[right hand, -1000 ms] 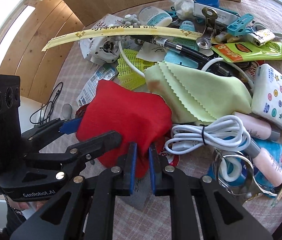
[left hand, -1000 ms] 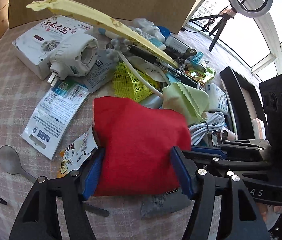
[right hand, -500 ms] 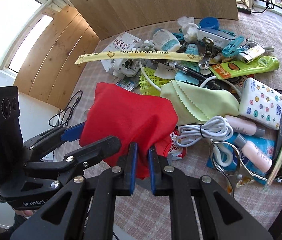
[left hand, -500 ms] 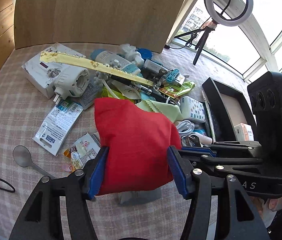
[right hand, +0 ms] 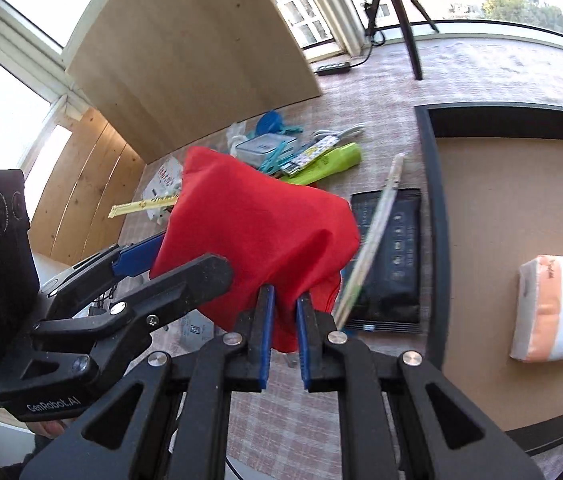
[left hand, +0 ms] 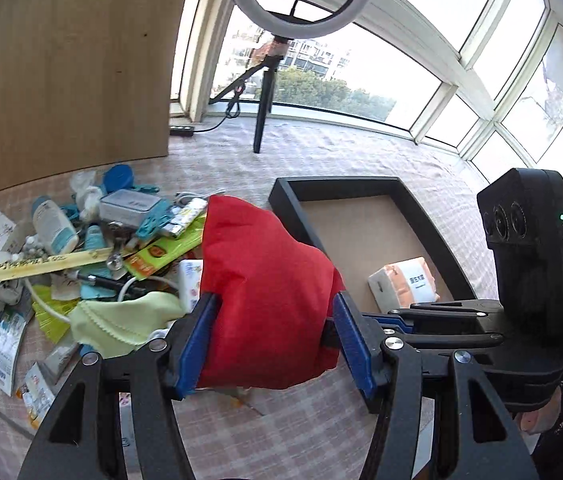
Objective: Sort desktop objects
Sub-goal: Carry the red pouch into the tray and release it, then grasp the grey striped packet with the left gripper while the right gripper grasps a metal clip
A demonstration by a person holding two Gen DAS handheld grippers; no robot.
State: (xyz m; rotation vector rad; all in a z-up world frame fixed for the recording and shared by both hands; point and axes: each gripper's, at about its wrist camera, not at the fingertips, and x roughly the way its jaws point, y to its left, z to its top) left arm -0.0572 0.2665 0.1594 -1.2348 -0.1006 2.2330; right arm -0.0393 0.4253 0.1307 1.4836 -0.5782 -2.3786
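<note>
A red cloth bag (left hand: 269, 296) hangs in the air between both grippers, above the table. My left gripper (left hand: 275, 344) is shut on its wide body, one blue pad on each side. My right gripper (right hand: 283, 340) pinches a folded corner of the same red bag (right hand: 257, 232) between nearly touching pads. The left gripper (right hand: 137, 256) also shows at the left of the right wrist view, and the right gripper's body (left hand: 529, 280) at the right of the left wrist view. A black tray (left hand: 281, 196) with a brown floor lies just beyond the bag.
A tissue pack (right hand: 553, 308) lies inside the tray (right hand: 429, 208). A black pouch (right hand: 389, 264) and a long pale stick (right hand: 373, 240) lie beside it. A heap of clutter (left hand: 93, 248) covers the left of the table. A ring light on a tripod (left hand: 265, 92) stands behind.
Both grippers have lifted the red bag off the pile and carried it to the right, toward the black tray. The clutter now sits lower left and the tray has come into full view.
</note>
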